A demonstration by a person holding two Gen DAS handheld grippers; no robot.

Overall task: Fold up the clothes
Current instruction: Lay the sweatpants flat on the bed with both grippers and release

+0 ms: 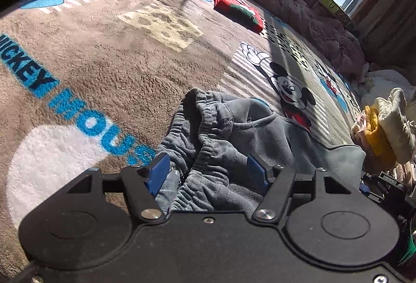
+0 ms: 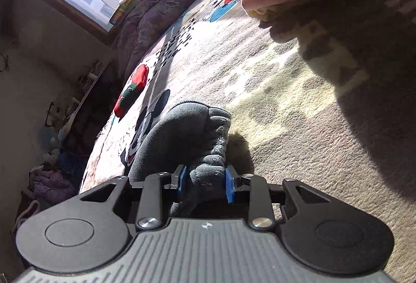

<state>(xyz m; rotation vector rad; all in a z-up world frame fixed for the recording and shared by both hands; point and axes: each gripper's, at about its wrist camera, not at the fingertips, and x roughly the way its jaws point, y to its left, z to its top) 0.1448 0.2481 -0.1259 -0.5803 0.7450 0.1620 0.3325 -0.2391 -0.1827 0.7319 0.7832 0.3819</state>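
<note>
Pants (image 1: 223,132) are lying bunched on our blanket (image 1: 109,69) — we're squeezing them with the right gripper (image 2: 205,182), left gripper (image 1: 208,171) spread wide.

Left gripper (image 1: 208,171): black body low in its wrist view, blue fingertips (image 1: 157,173) spread wide, jaws gaping, gathered waistband of the grey pants (image 1: 221,142) lying between the pads, no clamp visible. Right gripper (image 2: 205,184): jaws drawn close, blue pads (image 2: 229,188) pinching a bunched fold of the same grey pants, cloth bulging forward past the tips. Right gripper's body tilted, grey ribbed housing at the bottom of its wrist view. Both grippers sit low over the pants.
</note>
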